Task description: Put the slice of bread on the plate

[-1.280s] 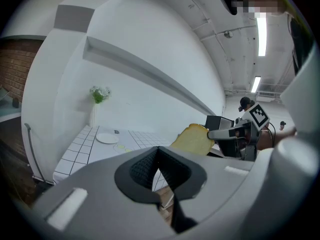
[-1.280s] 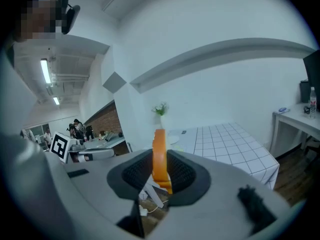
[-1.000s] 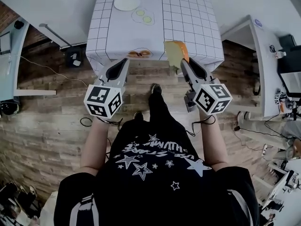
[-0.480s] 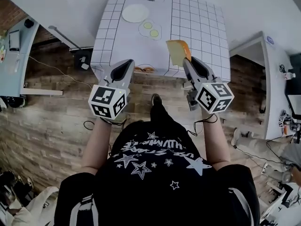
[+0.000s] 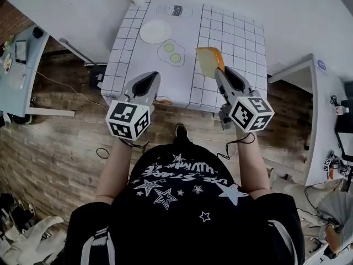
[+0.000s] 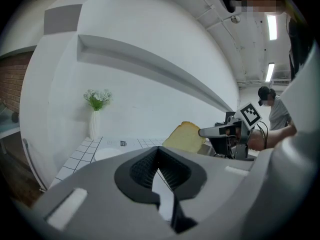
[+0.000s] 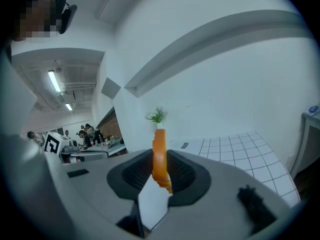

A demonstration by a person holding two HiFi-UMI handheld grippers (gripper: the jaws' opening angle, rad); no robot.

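A slice of bread point(image 5: 207, 59) with an orange crust stands on edge between the fingers of my right gripper point(image 5: 220, 70), which is shut on it above the near right part of the table. In the right gripper view the bread point(image 7: 159, 154) shows crust-on between the pads. The round white plate point(image 5: 156, 31) lies at the far left of the table, beyond the bread. My left gripper point(image 5: 148, 80) hangs over the table's near edge, its jaws together and holding nothing. The left gripper view shows the bread point(image 6: 185, 136), the right gripper point(image 6: 215, 131) and the plate point(image 6: 107, 154).
A white grid-patterned table point(image 5: 237, 43) carries two fried eggs point(image 5: 171, 53) near the plate and an orange food item point(image 5: 164, 100) at its front edge. A vase of flowers point(image 6: 95, 121) stands at the far edge. Desks flank the table on wooden flooring point(image 5: 66, 131).
The table has come nearer. Both grippers, once short of its front edge, now reach over it, and the bread has gone with the right gripper over the near squares.
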